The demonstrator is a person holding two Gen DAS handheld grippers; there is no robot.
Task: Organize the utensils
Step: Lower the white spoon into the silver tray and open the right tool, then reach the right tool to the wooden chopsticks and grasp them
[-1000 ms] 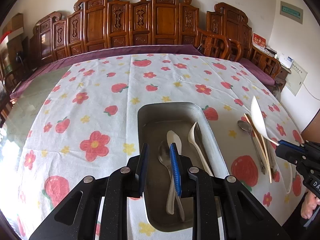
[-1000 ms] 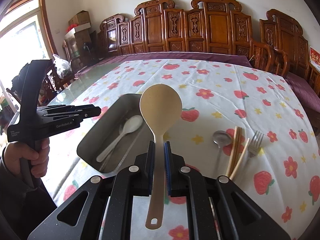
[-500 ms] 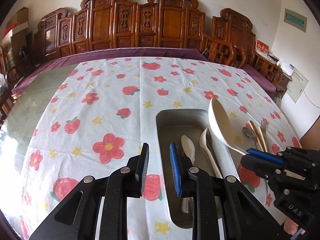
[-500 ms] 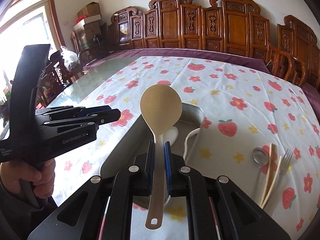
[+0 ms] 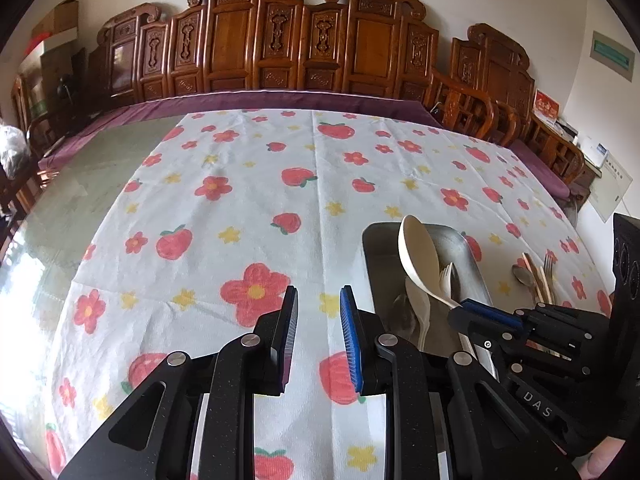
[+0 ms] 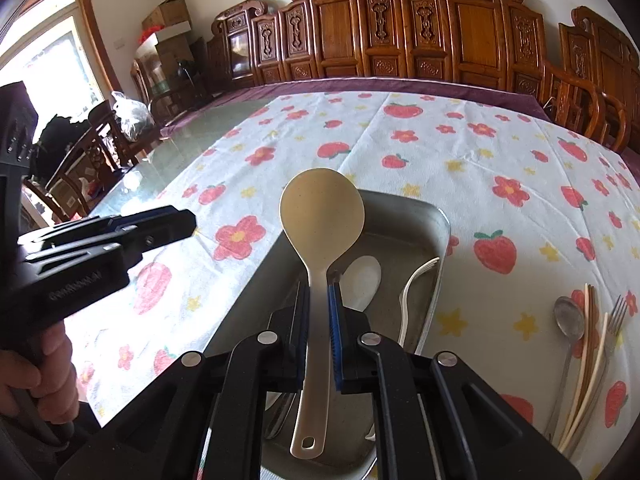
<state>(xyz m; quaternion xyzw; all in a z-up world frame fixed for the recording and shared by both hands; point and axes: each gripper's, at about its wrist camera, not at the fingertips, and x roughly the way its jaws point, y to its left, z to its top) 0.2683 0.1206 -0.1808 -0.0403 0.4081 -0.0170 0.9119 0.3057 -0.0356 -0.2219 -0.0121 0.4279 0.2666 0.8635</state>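
The right gripper (image 5: 476, 312) body reads "DAS".

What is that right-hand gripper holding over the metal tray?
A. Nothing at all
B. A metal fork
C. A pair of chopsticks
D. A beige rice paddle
D. The right gripper is shut on the handle of the beige rice paddle, whose broad head sticks out above the metal tray; the fork and chopsticks lie on the tablecloth beside the tray.
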